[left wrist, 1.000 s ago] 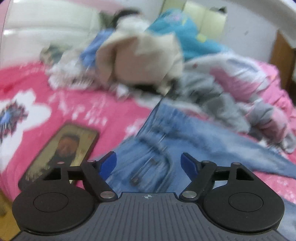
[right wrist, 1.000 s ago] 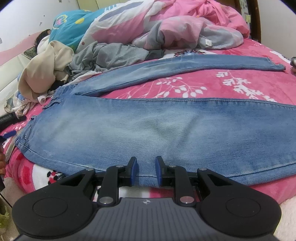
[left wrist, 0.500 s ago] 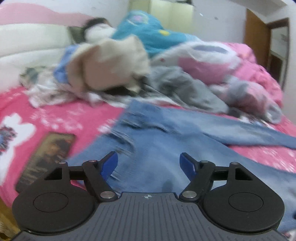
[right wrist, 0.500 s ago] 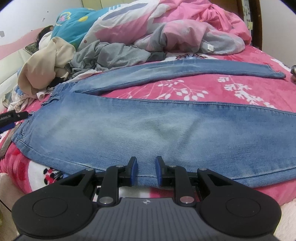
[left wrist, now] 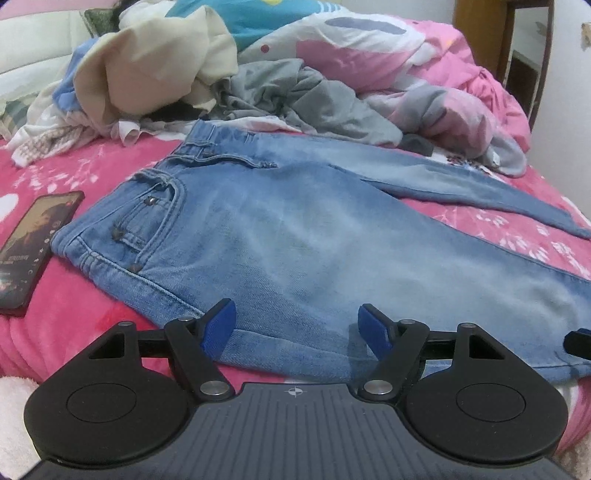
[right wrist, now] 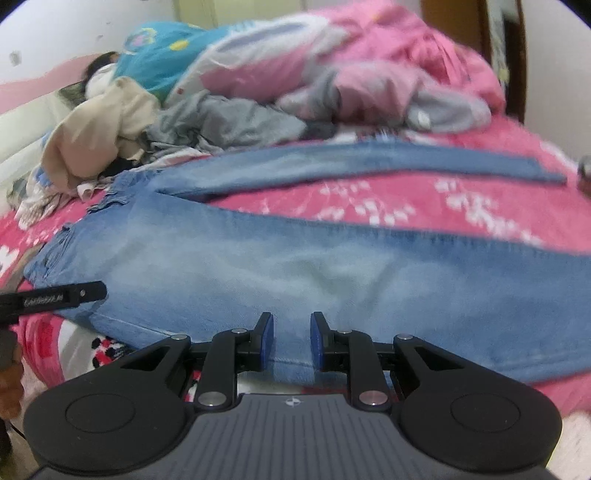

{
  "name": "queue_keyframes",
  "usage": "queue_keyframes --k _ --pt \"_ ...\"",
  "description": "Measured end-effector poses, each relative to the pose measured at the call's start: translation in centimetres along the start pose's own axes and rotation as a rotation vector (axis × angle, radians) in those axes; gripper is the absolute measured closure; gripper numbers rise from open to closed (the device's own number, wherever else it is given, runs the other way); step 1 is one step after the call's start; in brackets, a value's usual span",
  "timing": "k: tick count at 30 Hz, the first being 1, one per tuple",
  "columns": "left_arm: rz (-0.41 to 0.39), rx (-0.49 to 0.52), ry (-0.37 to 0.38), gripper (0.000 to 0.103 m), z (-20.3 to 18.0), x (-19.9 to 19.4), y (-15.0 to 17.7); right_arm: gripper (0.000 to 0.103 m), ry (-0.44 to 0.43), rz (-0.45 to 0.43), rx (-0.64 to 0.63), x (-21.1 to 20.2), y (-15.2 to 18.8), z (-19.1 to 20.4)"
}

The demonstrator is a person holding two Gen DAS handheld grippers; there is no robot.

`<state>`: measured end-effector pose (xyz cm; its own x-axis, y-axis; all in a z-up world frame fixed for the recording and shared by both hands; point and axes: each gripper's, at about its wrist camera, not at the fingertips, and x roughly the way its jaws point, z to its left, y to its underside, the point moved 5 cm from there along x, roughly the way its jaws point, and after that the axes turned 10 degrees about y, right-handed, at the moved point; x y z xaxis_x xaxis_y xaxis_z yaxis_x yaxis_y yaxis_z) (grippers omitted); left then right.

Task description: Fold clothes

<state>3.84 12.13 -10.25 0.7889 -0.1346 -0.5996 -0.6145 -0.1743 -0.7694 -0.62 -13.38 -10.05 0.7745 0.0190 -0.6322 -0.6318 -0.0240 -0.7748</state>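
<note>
My left claw (left wrist: 297, 326) stands with its blue pads wide apart, nothing pressed between them; the near hem edge of the jeans (left wrist: 314, 236) lies just ahead of and below the pads. My right claw (right wrist: 291, 341) has its pads drawn close with a narrow gap, and the jeans' near edge runs right at that gap. I cannot tell whether the pads pinch the denim or only sit over it.

No container shows in either view.

The jeans lie flat on the bed (left wrist: 92, 306), waistband off to the left of my left claw, one leg stretching away to the right in front of me and the other leg angling off farther back. From my right claw, the far leg (right wrist: 369, 162) runs across the upper right, apart from the near leg with pink cover showing between them.

To the left of my left claw, a phone (left wrist: 35, 247) rests face up on the pink floral cover, just beside the waistband corner. Beyond the jeans a heap of clothes is piled: a beige garment (left wrist: 147, 70), a grey garment (left wrist: 306, 99), and a pink quilt (left wrist: 443, 74) bunched behind. A wooden door frame (left wrist: 480, 33) stands at the far right against a white wall.
</note>
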Motion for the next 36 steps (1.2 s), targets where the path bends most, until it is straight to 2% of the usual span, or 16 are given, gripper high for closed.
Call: queue_keyframes --k 3,7,10,13,18,28,36 --pt "0.017 0.015 -0.018 0.028 -0.2 0.2 0.0 0.081 0.036 -0.003 -0.048 0.2 0.2 -0.1" --pt "0.027 0.035 -0.036 0.026 -0.5 0.4 0.2 0.083 0.104 0.037 0.010 1.2 0.6 -2.7" --pt "0.033 0.046 -0.049 0.026 -0.7 0.4 0.2 0.082 0.136 0.018 0.046 0.7 0.1 -3.9" --pt "0.040 0.052 -0.062 0.025 -0.9 0.6 0.1 0.082 0.128 -0.009 0.063 0.1 0.1 -4.5" --pt "0.053 0.055 -0.077 0.024 -1.1 0.8 -0.1 0.082 0.101 0.029 0.100 0.8 1.5 -5.2" --pt "0.068 0.076 -0.104 0.021 -1.4 1.1 -0.1 0.081 0.063 0.012 0.120 -0.4 2.5 -5.3" --pt "0.072 0.082 -0.112 0.020 -1.5 1.1 -0.2 0.081 -0.114 0.070 0.265 -1.6 3.6 -5.4"
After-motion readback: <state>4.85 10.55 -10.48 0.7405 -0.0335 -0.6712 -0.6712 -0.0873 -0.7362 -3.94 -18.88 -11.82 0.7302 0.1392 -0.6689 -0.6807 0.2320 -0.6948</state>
